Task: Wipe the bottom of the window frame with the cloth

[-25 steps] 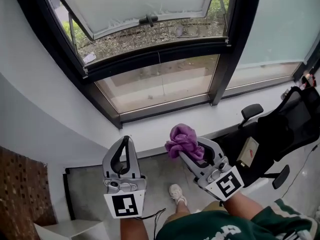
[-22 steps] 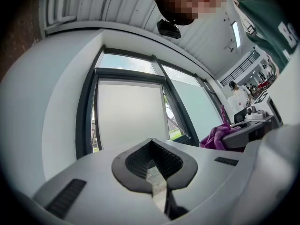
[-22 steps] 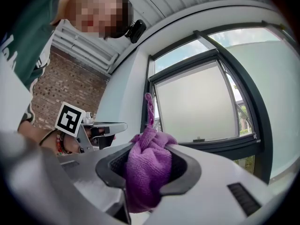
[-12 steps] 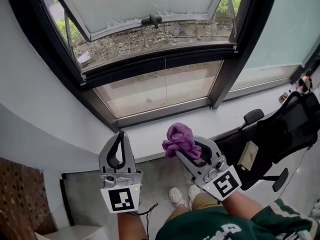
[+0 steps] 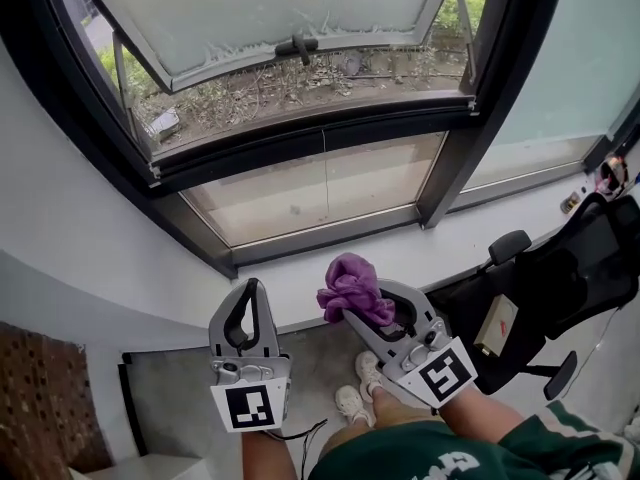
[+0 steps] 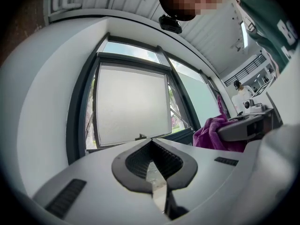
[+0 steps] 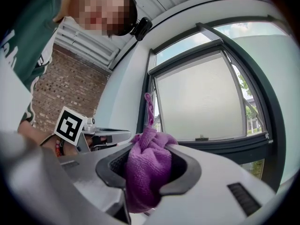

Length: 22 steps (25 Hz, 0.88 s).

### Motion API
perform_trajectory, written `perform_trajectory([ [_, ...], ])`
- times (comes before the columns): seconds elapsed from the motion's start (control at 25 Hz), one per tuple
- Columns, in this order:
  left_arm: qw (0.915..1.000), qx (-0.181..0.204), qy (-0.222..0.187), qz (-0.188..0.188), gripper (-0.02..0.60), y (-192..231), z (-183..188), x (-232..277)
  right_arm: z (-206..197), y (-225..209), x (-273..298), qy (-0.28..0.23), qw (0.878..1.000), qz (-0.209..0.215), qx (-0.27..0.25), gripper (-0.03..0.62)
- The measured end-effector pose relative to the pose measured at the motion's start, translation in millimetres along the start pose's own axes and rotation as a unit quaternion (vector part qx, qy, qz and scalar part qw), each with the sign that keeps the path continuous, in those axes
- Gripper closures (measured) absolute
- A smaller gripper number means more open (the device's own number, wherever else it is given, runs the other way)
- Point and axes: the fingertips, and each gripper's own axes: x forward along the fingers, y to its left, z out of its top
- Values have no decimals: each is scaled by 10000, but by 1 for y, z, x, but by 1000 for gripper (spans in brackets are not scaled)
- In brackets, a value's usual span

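Note:
A bunched purple cloth [image 5: 350,288] [image 7: 149,165] is clamped in my right gripper [image 5: 352,306], held above the white sill [image 5: 300,273] just below the window. The dark bottom rail of the window frame [image 5: 320,235] runs along the sill's far edge, a short way ahead of the cloth. My left gripper [image 5: 250,296] [image 6: 151,142] hovers to the left of the right one, shut with nothing in it. In the left gripper view the cloth [image 6: 213,132] shows at the right. An upper sash [image 5: 290,13] stands tilted open outward.
A black office chair [image 5: 560,268] stands at the right, close to my right arm. A dark vertical mullion [image 5: 480,88] divides the window panes. A curved white wall [image 5: 70,248] fills the left. The person's shoes [image 5: 355,393] and a grey floor show below.
Both grippers have stayed nearly side by side while the view shifted; the cloth has moved slightly left and nearer the bottom rail. Neither gripper's state has changed.

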Motion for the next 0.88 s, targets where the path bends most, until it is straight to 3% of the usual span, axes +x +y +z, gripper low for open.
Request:
perform_trajectory([
  [0.16, 9999, 9, 158, -15, 575, -6, -19, 19, -20, -22, 12, 21, 9998, 57, 182, 444],
  [0.44, 9989, -32, 367, 283, 575, -3, -65, 60, -77, -53, 50, 42, 9965, 393, 741, 444],
  [0.68, 9986, -41, 456, 279, 575, 10, -106, 82, -131, -56, 91, 173, 9935, 623, 939, 444],
  [0.88, 9982, 92, 532, 252, 575, 41, -156, 89, -181, -49, 132, 307, 9925, 506, 1072, 444],
])
